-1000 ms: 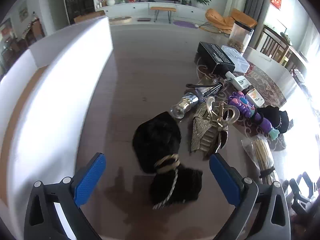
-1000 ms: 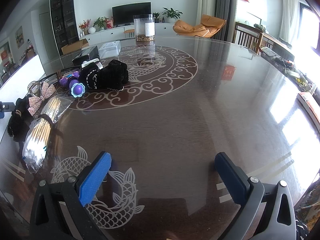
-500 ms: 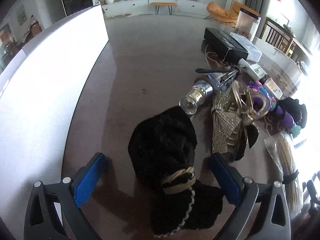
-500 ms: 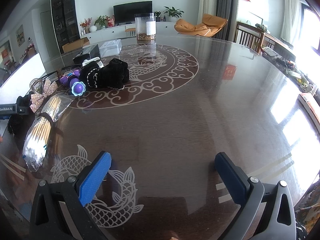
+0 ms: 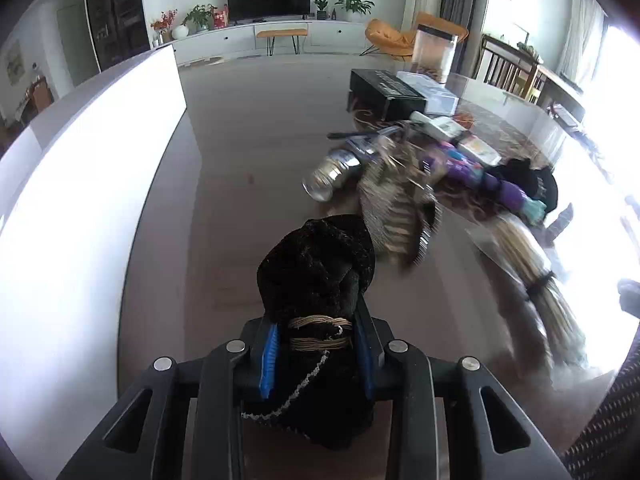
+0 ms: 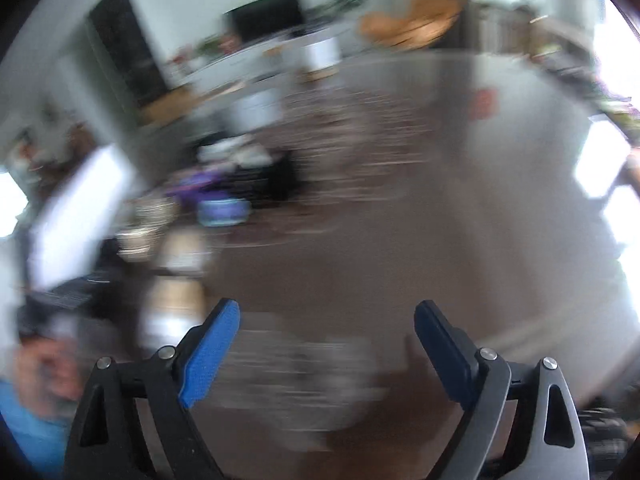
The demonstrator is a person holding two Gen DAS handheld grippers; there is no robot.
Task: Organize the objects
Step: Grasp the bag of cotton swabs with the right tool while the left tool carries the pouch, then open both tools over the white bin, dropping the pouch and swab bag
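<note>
My left gripper (image 5: 318, 348) is shut on a black fuzzy glove (image 5: 316, 268) with a gold cord band and a thin chain; the glove sticks out ahead of the blue pads, over the dark table. Beyond it lie a sequined bow (image 5: 394, 216), a silver flashlight (image 5: 330, 174), a purple toy (image 5: 480, 178) and a bag of sticks (image 5: 528, 264). My right gripper (image 6: 326, 344) is open and empty above the table; its view is badly blurred.
A white panel (image 5: 80, 184) stands along the left of the table. A black box (image 5: 386, 90), a clear lidded box (image 5: 430, 88) and a tall clear canister (image 5: 434, 56) sit at the back. Another black fuzzy item (image 5: 528, 184) lies right of the purple toy.
My left gripper has closed on the black glove, which it straddled open before. The right gripper's view has gone blurred; it is moving fast and looks less wide open.
</note>
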